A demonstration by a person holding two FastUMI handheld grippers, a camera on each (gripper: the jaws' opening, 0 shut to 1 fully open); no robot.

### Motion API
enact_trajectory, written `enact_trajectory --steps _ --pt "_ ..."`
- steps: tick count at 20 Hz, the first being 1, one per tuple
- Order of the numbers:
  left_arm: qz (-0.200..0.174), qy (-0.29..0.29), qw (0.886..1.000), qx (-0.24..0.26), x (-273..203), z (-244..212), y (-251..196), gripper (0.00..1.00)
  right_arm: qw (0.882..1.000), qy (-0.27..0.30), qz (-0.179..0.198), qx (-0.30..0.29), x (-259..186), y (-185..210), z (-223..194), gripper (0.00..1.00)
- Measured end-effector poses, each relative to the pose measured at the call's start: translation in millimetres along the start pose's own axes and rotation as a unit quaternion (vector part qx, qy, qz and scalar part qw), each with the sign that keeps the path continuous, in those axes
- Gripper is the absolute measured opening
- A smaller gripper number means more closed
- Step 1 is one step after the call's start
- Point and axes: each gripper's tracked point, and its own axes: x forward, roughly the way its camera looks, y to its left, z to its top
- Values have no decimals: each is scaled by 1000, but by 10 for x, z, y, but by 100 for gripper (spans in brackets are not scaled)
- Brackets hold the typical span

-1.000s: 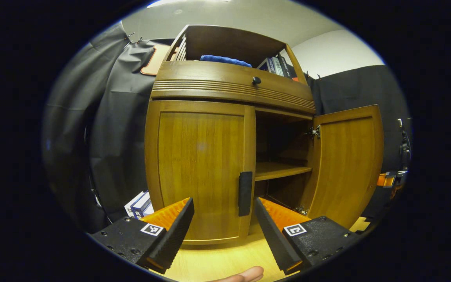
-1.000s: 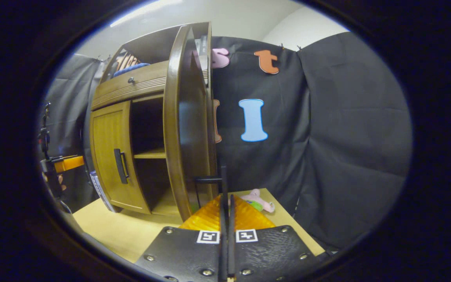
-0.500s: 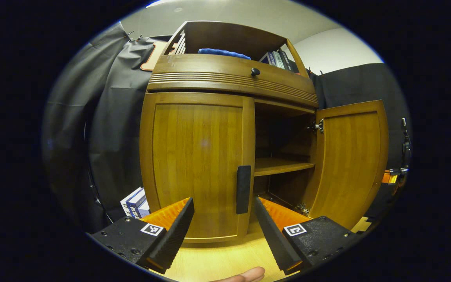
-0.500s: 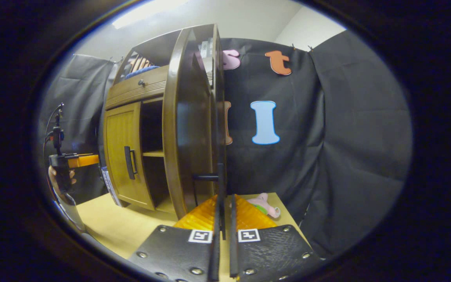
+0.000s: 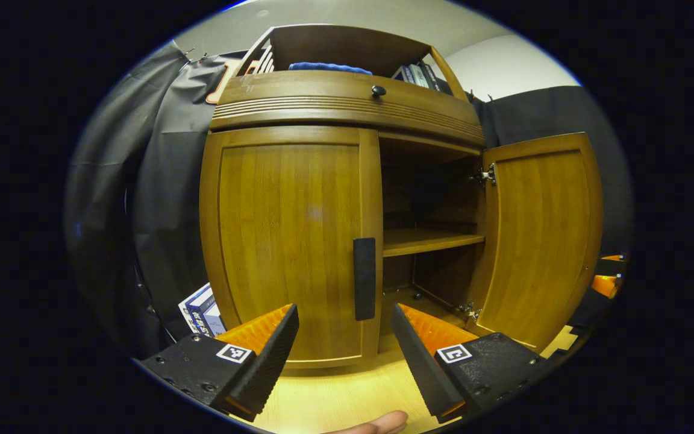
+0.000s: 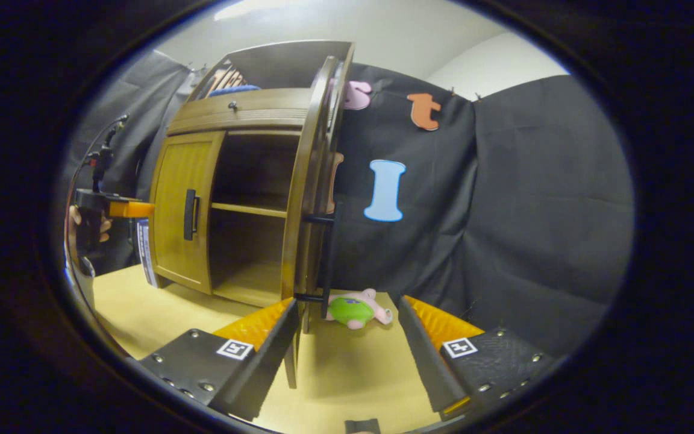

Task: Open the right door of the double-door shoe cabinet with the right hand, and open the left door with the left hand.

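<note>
The wooden shoe cabinet [image 5: 335, 102] stands close in front in the left gripper view. Its left door [image 5: 287, 235] is closed, with a black handle [image 5: 364, 278] at its right edge. The right door [image 5: 540, 235] is swung wide open, baring a shelf [image 5: 425, 240]. My left gripper [image 5: 344, 316] is open, a short way before the left door's handle and touching nothing. In the right gripper view the open right door [image 6: 306, 199] is edge-on with its black handle [image 6: 326, 265]. My right gripper [image 6: 349, 325] is open just short of that handle, apart from it.
A pink and green plush toy [image 6: 356, 308] lies on the pale wooden table [image 6: 142, 301] behind the open door. Boxes [image 5: 199, 308] stand left of the cabinet. A blue cloth [image 5: 321, 66] and books [image 5: 416, 73] rest on top. A hand [image 6: 85, 223] holds the left gripper [image 6: 121, 209].
My right gripper has opened, let go of the right door's handle and drawn back a little. My left gripper has moved closer to the left door's handle.
</note>
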Motion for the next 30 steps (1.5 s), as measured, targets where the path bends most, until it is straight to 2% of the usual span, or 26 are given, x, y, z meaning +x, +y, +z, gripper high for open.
enact_trajectory --steps 1,2,4,5,7,8,9,14,15,16,17,18,22,26,30 --pt "0 3 1000 0 60 0 -17 92 1000 -5 -12 14 -79 -53 45 98" --pt "2 3 1000 1 118 18 -30 96 999 -8 -24 31 -161 -104 89 98" --pt "5 -10 1000 6 266 95 -53 92 997 -30 -37 65 -360 -114 296 98" --pt "9 -15 1000 7 347 139 -53 95 996 -44 -36 73 -475 -84 414 98" --pt "9 -24 1000 9 487 206 -89 96 994 -70 -44 77 -675 -49 644 98" --pt "9 -25 1000 6 551 197 -111 92 993 -80 -45 77 -778 -20 742 98" --pt "10 -29 1000 0 624 220 -126 95 992 -85 -44 77 -867 47 834 98" --pt "11 -39 999 -7 1121 256 -213 93 990 -96 -27 102 -1281 390 1198 98" --pt "6 -34 999 -2 1230 221 -246 89 990 -101 -17 102 -1346 482 1268 98" --pt "5 -14 1000 10 1336 98 -234 81 989 -109 -6 97 -1406 579 1351 98" --pt "29 9 999 13 1313 4 -153 73 989 -118 0 90 -1464 661 1423 98" --pt "28 -38 999 19 1344 162 -178 65 989 -124 5 84 -1525 728 1447 97" --pt "11 -11 1000 1 1333 84 -185 34 989 -129 25 61 -1658 1004 1573 98" --pt "-7 -4 1000 -6 1299 101 -210 33 990 -127 36 45 -1684 1198 1597 97" --pt "-30 -3 999 -10 1274 110 -254 32 990 -114 54 55 -1675 1342 1567 98"
